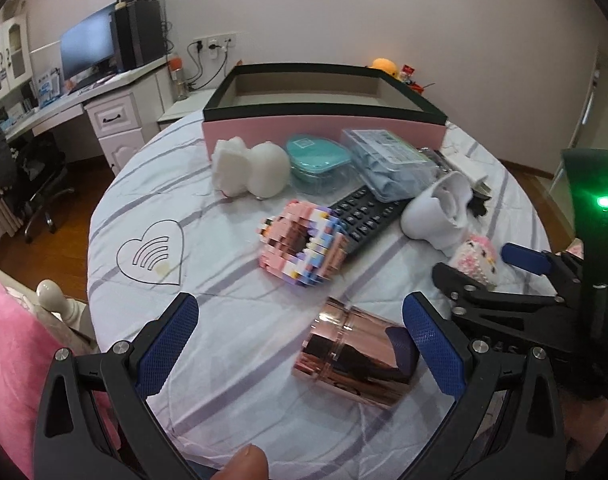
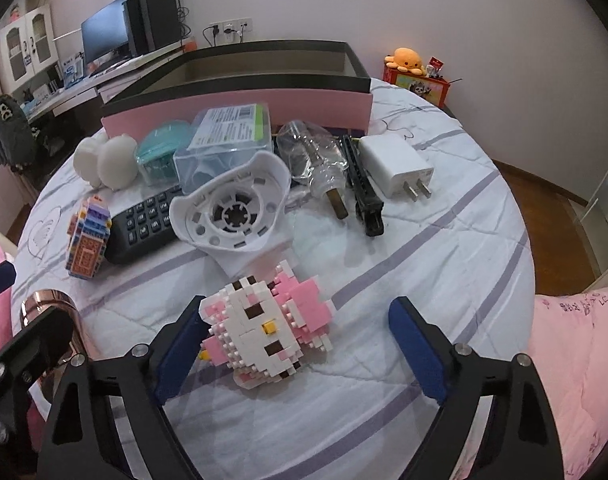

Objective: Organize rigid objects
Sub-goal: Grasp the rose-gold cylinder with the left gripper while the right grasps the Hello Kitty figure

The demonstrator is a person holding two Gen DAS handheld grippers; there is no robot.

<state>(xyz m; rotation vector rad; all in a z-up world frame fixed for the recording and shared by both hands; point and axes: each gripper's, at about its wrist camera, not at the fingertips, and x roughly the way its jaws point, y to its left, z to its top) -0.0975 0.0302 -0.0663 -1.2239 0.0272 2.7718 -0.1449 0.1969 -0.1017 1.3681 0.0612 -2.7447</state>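
Your pink box (image 1: 322,130) behind the clutter, interior floor hidden, left gripper (image 1: 300,340) spread around rose-gold cup (image 1: 354,358), right gripper (image 2: 296,350) spread around block cat (image 2: 264,330)

A dark monitor (image 1: 87,46) and black speakers (image 1: 138,36) stand on a white desk (image 1: 104,92) along the far wall, with a wall socket (image 1: 214,45) just beside them. A black office chair (image 1: 44,176) sits under the desk. An orange plush octopus (image 2: 405,59) rests on a red box (image 2: 422,90) past the bed's far edge.
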